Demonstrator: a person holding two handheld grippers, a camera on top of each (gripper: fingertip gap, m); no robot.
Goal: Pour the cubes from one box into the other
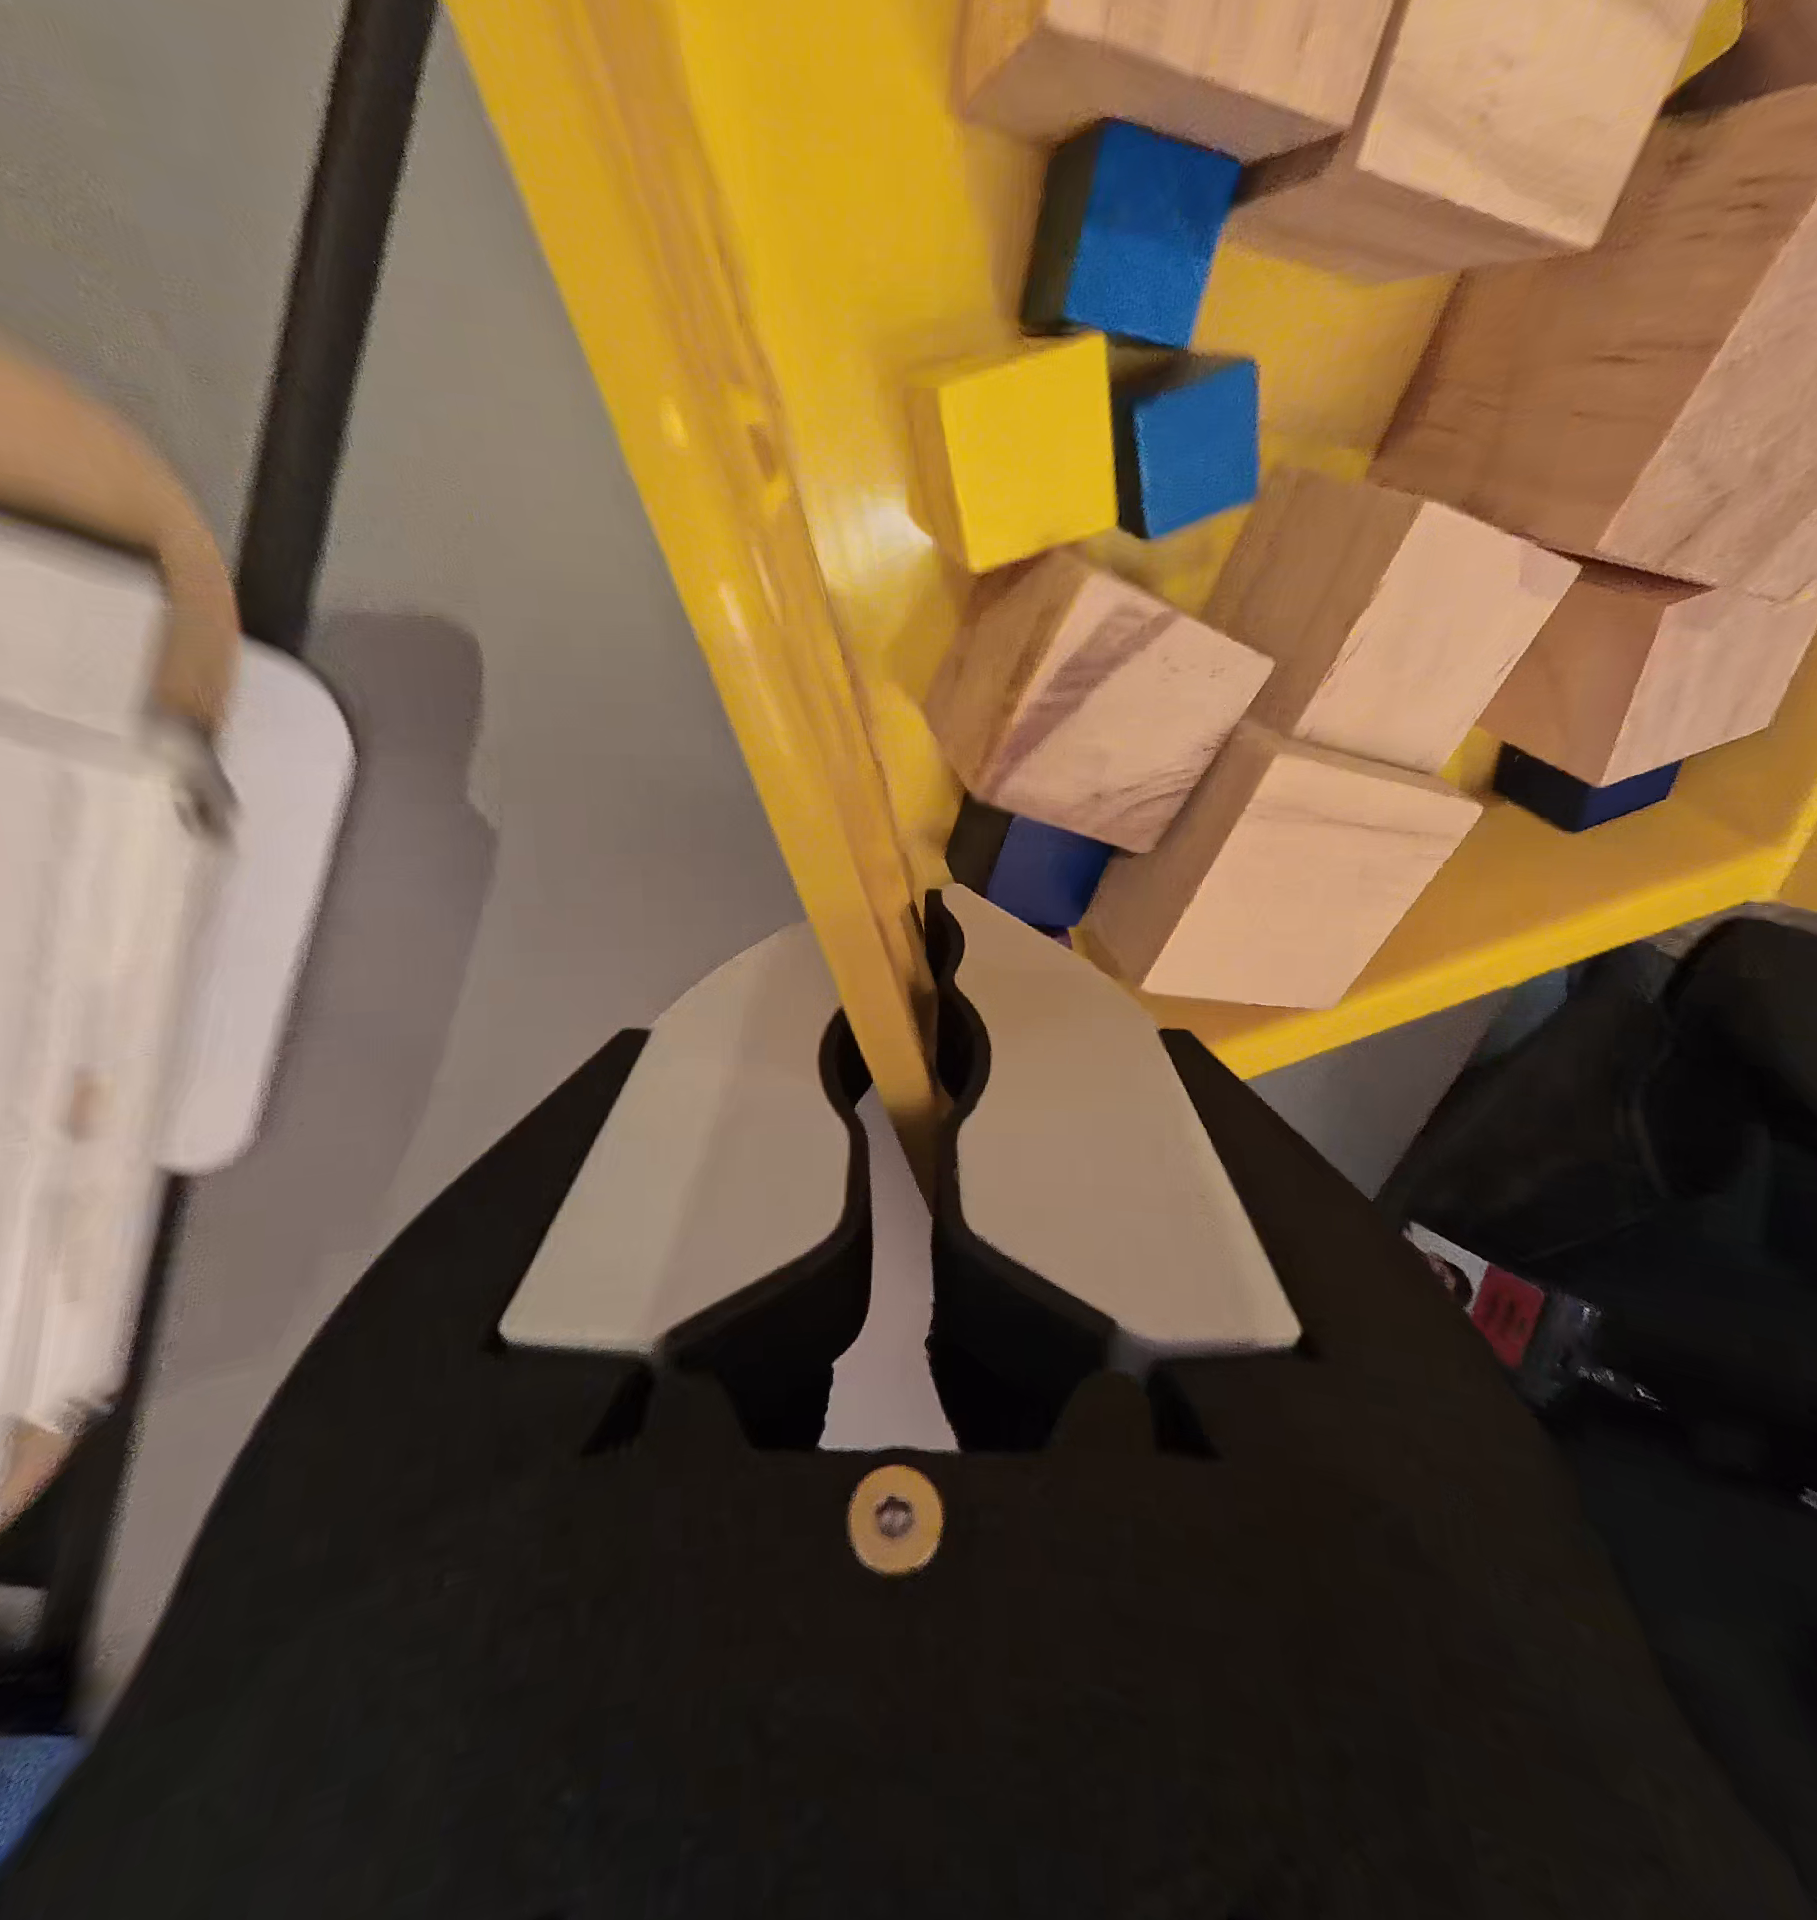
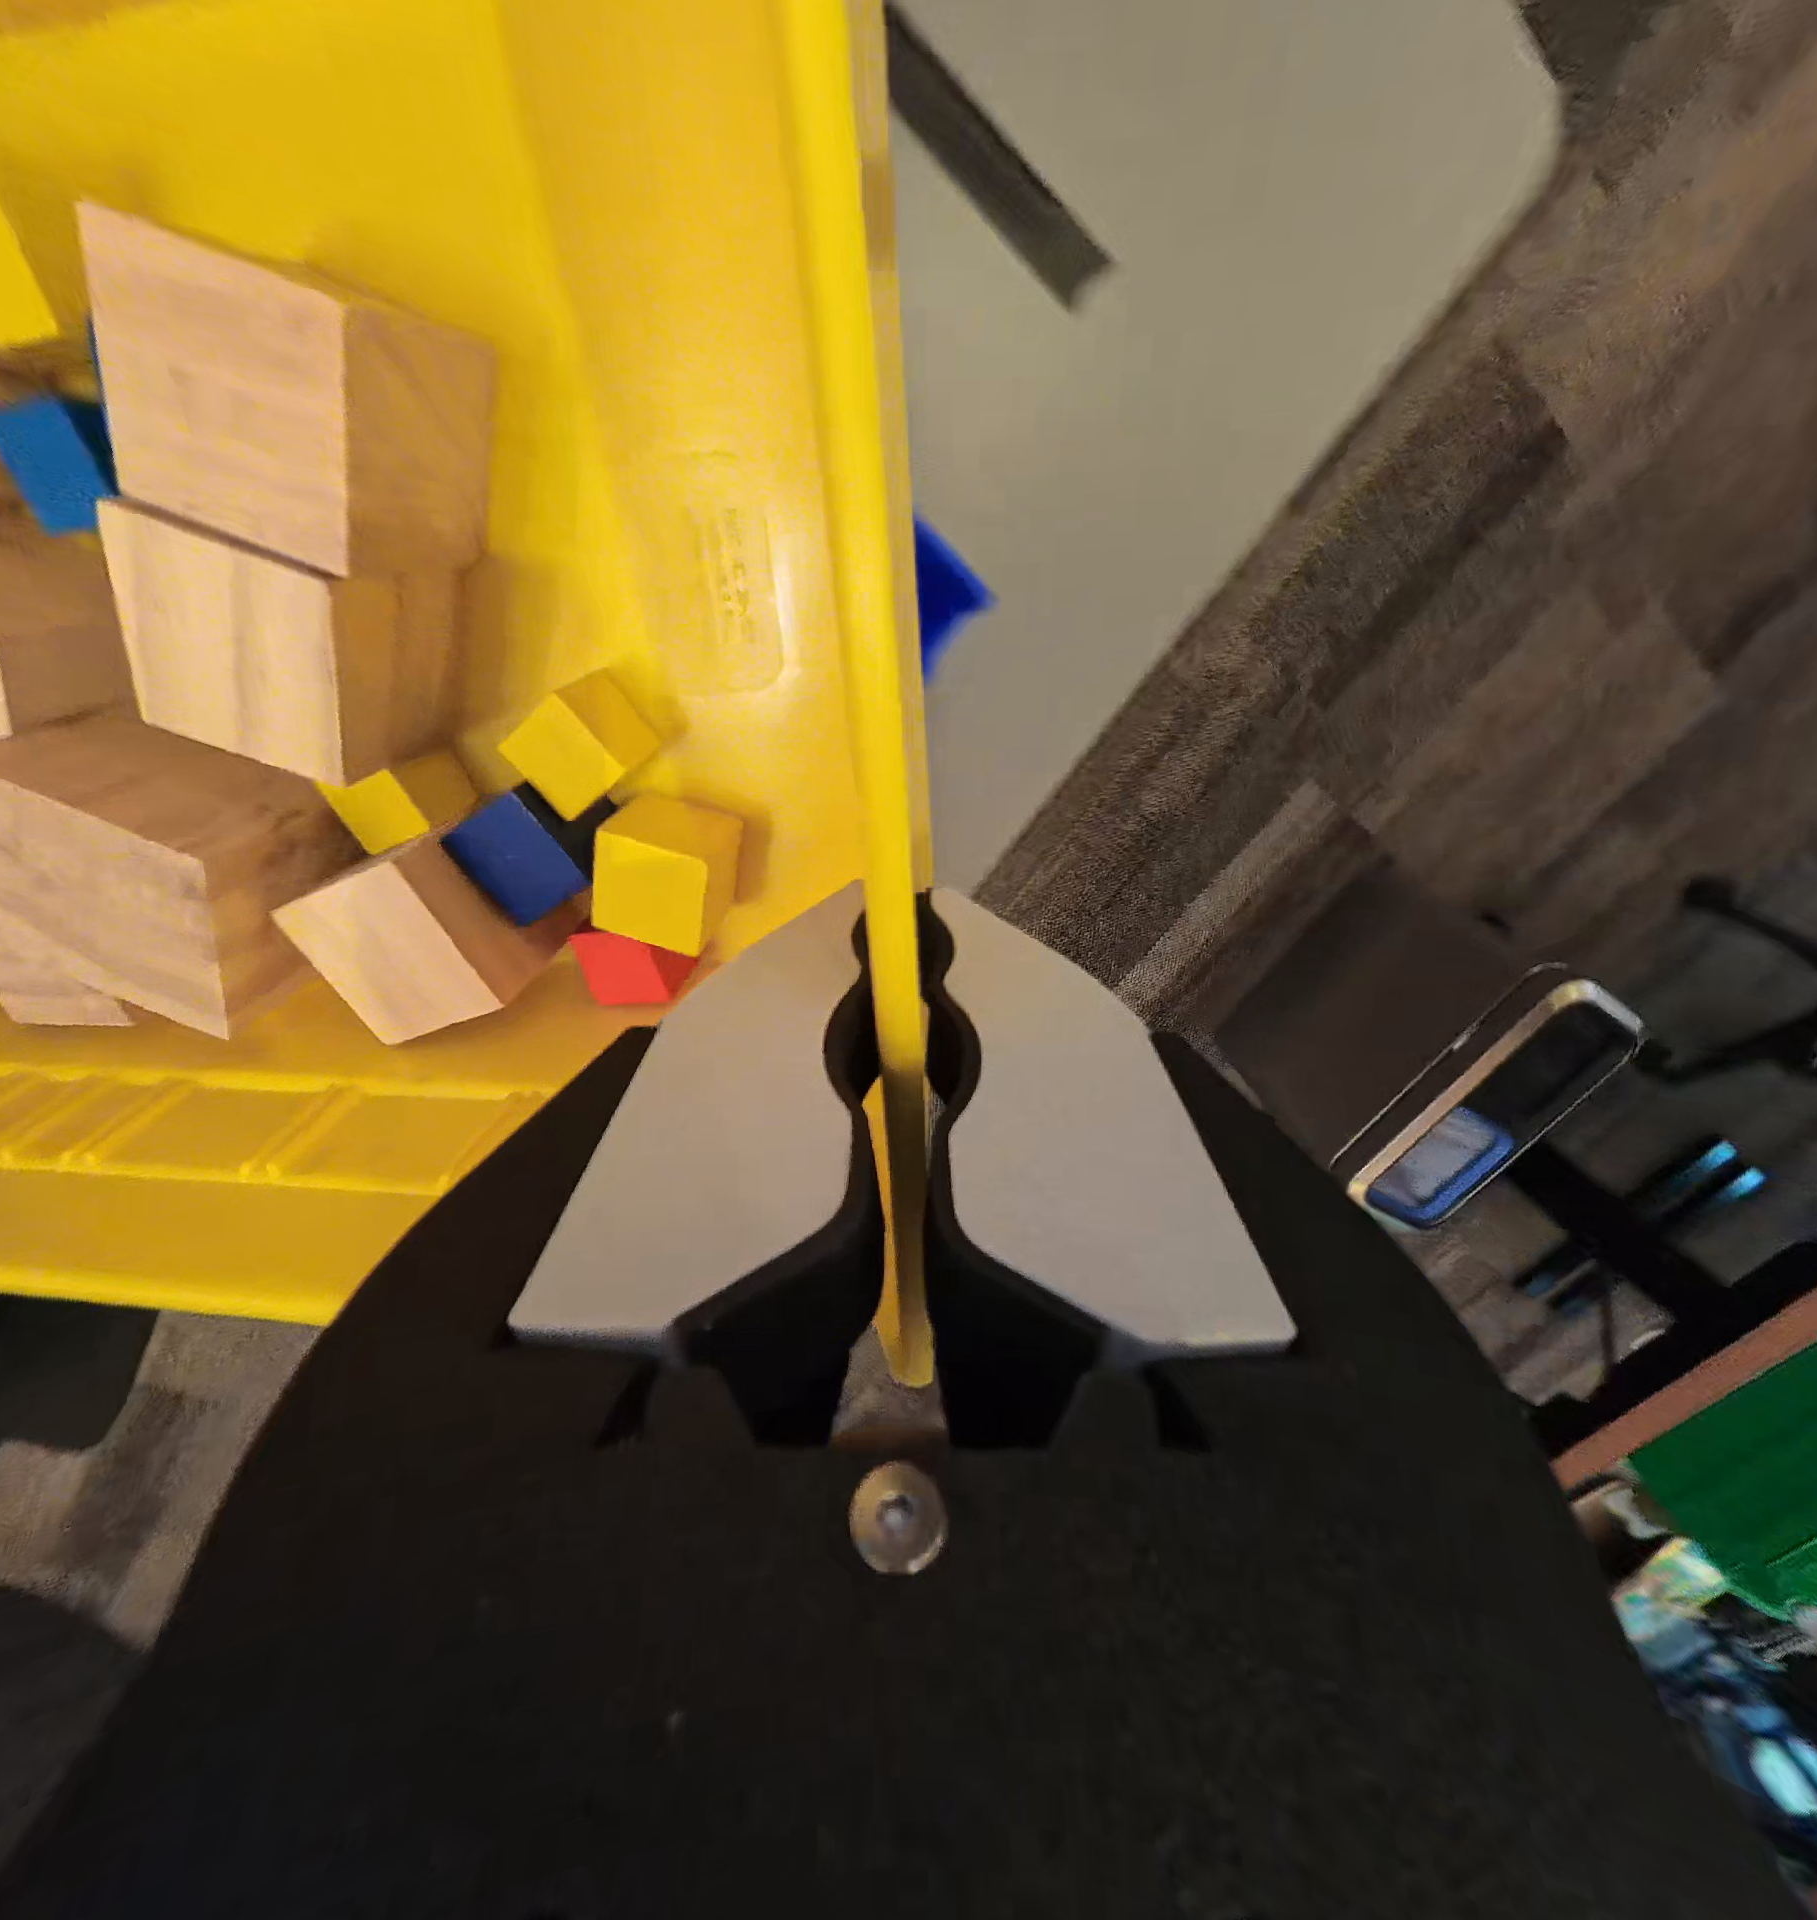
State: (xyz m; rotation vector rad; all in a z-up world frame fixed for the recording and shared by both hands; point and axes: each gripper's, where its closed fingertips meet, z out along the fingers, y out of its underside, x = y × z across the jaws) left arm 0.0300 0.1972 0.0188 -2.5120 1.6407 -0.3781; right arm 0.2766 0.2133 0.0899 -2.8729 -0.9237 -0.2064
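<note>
A yellow plastic box is held up off the table by both grippers. My left gripper is shut on the box's left wall. My right gripper is shut on the box's right wall. Inside lie several large plain wooden cubes and smaller painted ones: blue, yellow and one red. The box looks tilted and the cubes lie heaped toward one side. A blue box corner shows behind the yellow wall in the right wrist view.
A grey table top lies beyond the box. A white object with a wooden part and a black post stand at the left. A dark bag sits lower right. Carpet floor, a phone-like device and a green box are right.
</note>
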